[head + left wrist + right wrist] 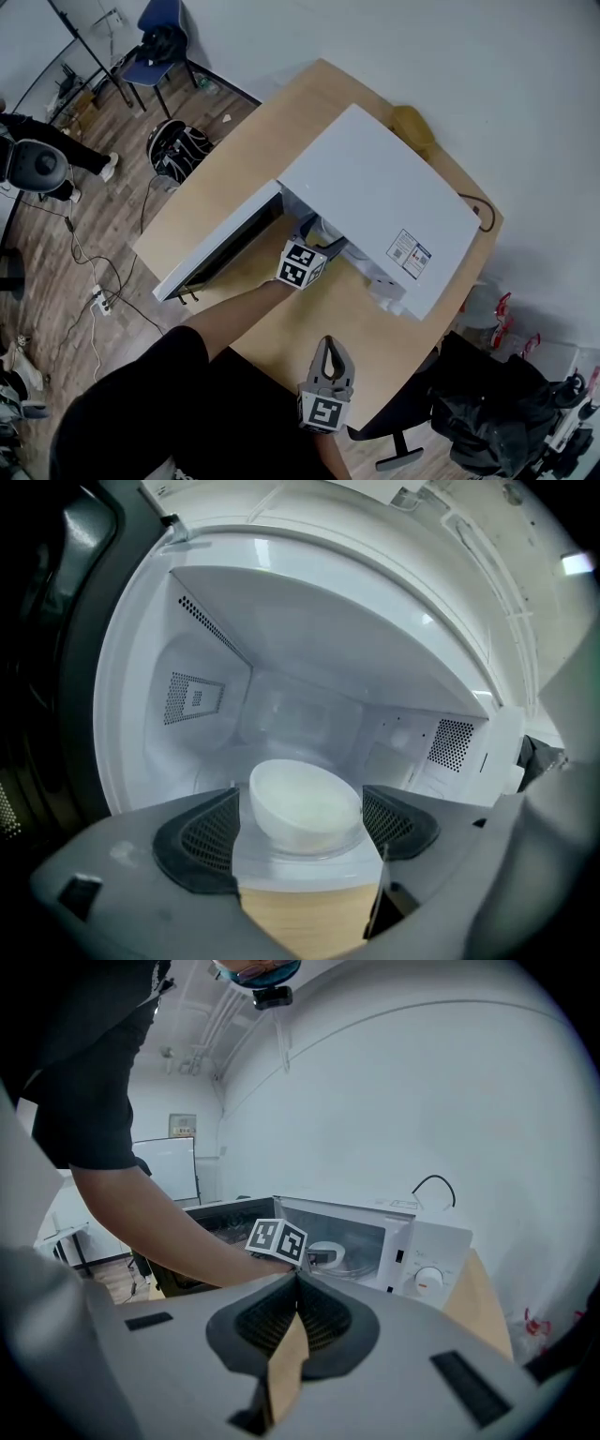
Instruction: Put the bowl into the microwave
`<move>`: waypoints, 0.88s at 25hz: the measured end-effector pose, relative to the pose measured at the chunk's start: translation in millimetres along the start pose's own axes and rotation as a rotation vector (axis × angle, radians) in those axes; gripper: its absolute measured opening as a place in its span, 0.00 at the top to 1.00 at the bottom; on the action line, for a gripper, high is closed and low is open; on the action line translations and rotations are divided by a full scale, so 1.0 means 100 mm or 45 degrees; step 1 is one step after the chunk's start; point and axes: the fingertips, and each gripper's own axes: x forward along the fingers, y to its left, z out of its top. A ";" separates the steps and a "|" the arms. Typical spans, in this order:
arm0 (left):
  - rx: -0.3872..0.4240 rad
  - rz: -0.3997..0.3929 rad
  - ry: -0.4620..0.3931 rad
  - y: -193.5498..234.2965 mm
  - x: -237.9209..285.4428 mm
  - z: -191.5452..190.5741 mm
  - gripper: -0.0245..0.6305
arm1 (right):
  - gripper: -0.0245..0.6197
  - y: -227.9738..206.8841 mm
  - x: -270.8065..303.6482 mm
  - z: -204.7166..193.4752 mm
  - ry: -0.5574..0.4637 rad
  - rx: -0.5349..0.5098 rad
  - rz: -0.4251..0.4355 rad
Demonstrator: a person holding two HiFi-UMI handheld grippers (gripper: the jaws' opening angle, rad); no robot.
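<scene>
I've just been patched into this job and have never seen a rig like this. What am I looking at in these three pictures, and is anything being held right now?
There is no robot arm here. A person holds a two-jaw tool in each hand. The head view comes from a camera on the person's head and looks down on a wooden table with a white microwave, whose door is open. The other two pictures come from cameras riding on the grippers, each looking along its own jaws. The left gripper reaches into the microwave. Its jaws stand apart on either side of a white bowl, which sits inside and does not look gripped. The right gripper hangs near the table's front edge, its jaws together on nothing. The patterned cube on each gripper is part of the tool.
</scene>
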 end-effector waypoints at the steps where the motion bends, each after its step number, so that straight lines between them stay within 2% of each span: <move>1: 0.017 -0.005 0.010 -0.02 0.00 -0.03 0.39 | 0.87 0.04 0.00 -0.01 -0.016 -0.014 0.012; 4: 0.065 -0.006 0.044 -0.05 0.03 -0.12 0.39 | 0.87 0.11 -0.02 -0.02 -0.023 -0.026 0.029; 9: 0.118 0.011 0.054 -0.03 0.18 -0.12 0.39 | 0.87 0.04 -0.03 -0.05 0.060 -0.015 -0.012; 22: 0.177 -0.029 0.120 -0.12 0.51 0.01 0.39 | 0.87 -0.09 -0.06 -0.12 0.056 0.025 -0.051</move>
